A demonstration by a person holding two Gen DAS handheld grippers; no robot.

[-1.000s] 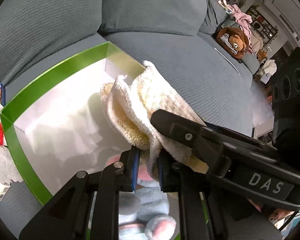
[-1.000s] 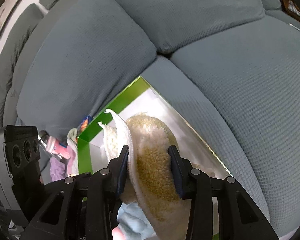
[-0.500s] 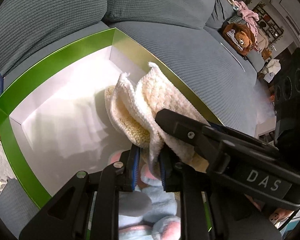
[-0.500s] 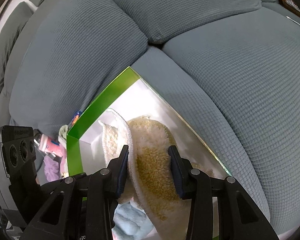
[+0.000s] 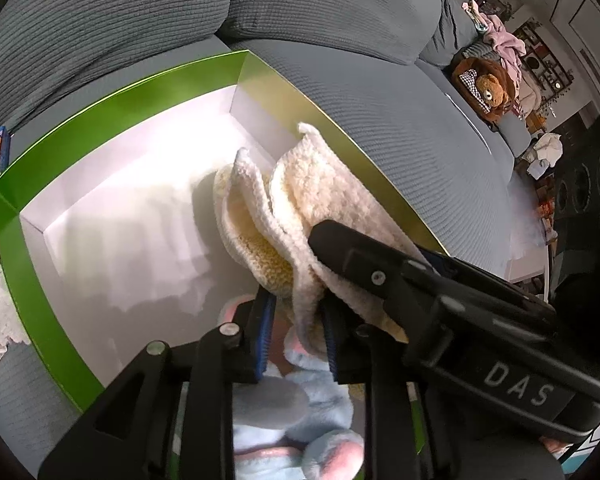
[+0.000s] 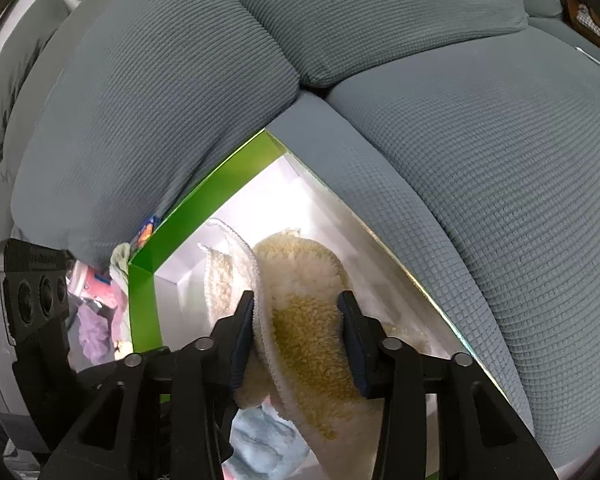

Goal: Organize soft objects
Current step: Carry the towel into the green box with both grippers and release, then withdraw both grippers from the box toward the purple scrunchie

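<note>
A green box (image 5: pixel 80 148) with a white interior sits on a grey sofa (image 5: pixel 400 128), filling the left and centre of the left wrist view. A cream fleece cloth (image 5: pixel 320 208), folded into wavy layers, hangs over the box's right-hand side and reaches down into it. The left gripper (image 5: pixel 296 332) rises from the bottom centre of that view; its jaws have just been opening, a fold of the cloth is between them, and a gap shows on the left pad's side. The right gripper (image 5: pixel 364 248) enters from the lower right of the same view, lying across the cloth.

In the right wrist view, the right gripper (image 6: pixel 298 320) stands at bottom centre. Its jaws have just been opening, with the cloth's (image 6: pixel 304 304) yellowish pile between them, both pads touching it. A pale blue plush toy (image 5: pixel 300 412) with pink patches lies in the box beneath the cloth, at the bottom of both views. At the upper right of the left wrist view, a brown teddy bear (image 5: pixel 490 90) sits far off on the sofa.
</note>
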